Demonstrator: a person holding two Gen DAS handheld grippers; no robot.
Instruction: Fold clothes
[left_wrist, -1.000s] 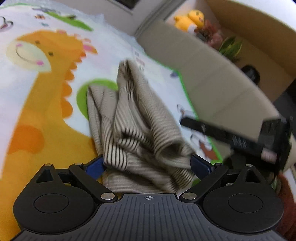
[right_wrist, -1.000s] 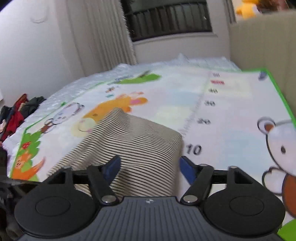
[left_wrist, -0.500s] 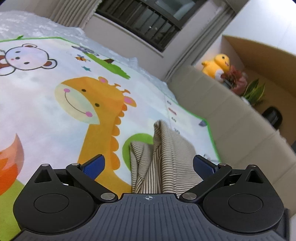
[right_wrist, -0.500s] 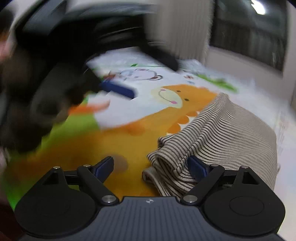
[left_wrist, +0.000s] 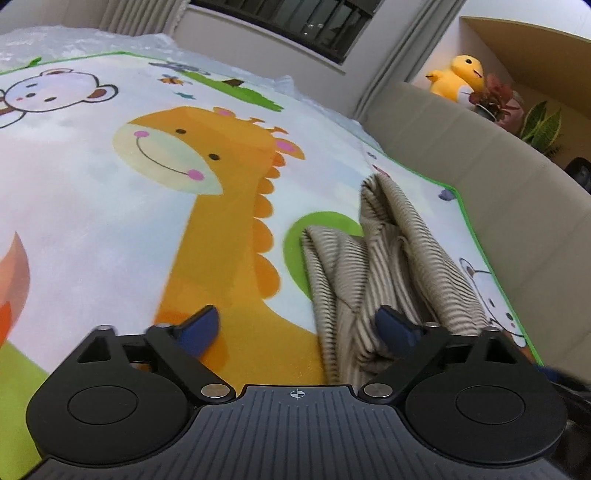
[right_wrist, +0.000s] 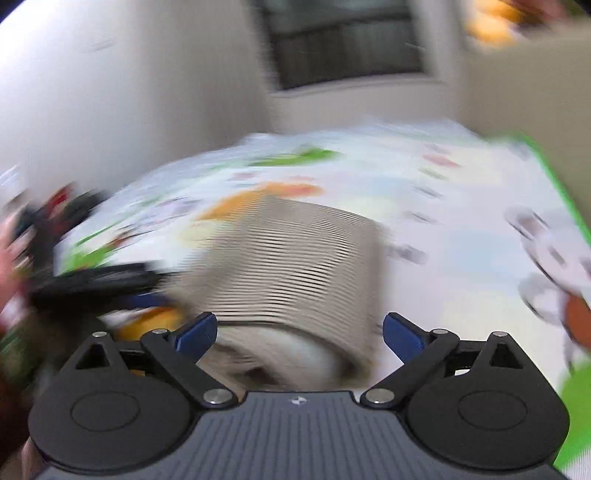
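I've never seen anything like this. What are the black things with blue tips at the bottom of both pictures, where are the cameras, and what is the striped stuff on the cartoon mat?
There is no robot here: a person holds a pair of tongs in each hand, and a wide-angle camera on each looks forward along its two blue-tipped fingers. One picture comes from the left tongs, the other from the right tongs; that one is blurred.

Both look at a play mat printed with a giraffe and other animals. On it lies a bunched beige striped garment, which is to be folded.

Neither pair grips anything. The left tongs are closing, with the garment's edge by one fingertip and mostly mat between them. The right tongs are opening, with the garment in front of the gap.
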